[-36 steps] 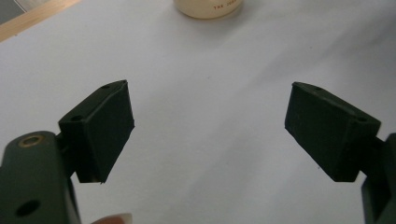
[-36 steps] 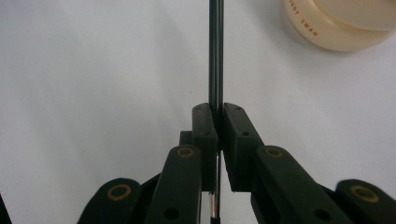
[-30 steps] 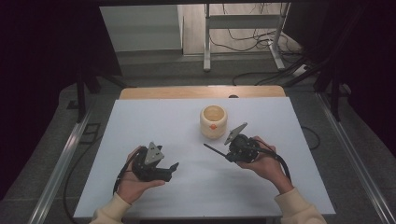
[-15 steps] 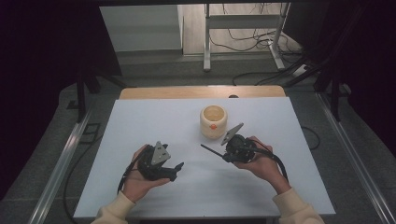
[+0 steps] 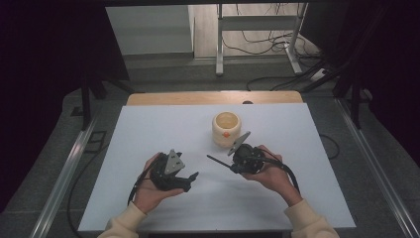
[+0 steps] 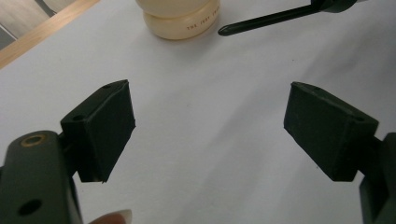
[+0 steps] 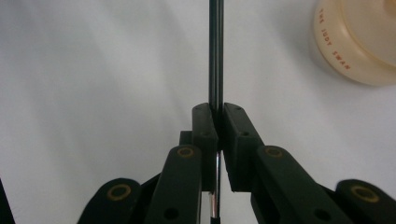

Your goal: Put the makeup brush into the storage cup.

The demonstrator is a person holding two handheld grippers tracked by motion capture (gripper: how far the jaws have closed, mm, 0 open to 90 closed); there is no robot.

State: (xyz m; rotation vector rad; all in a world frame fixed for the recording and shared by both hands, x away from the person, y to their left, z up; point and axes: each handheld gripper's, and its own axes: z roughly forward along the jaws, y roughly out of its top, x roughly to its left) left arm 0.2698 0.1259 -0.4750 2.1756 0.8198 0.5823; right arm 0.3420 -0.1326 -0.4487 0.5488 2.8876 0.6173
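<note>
Right tongs (image 5: 233, 166) clenched on the thin black rod (image 7: 215, 51) at mid-frame, left tongs (image 5: 190, 181) released lower left; next, I'd judge, tip it into the cream cup (image 5: 226, 129).

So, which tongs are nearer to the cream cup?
Right. The right tongs, shut on a thin black rod, sit just below the cream cup. The left tongs stay open, farther down-left of it.

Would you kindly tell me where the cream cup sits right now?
In the high view the cream cup stands on the white table, right of centre, just beyond the right claw and its thin black rod.
</note>
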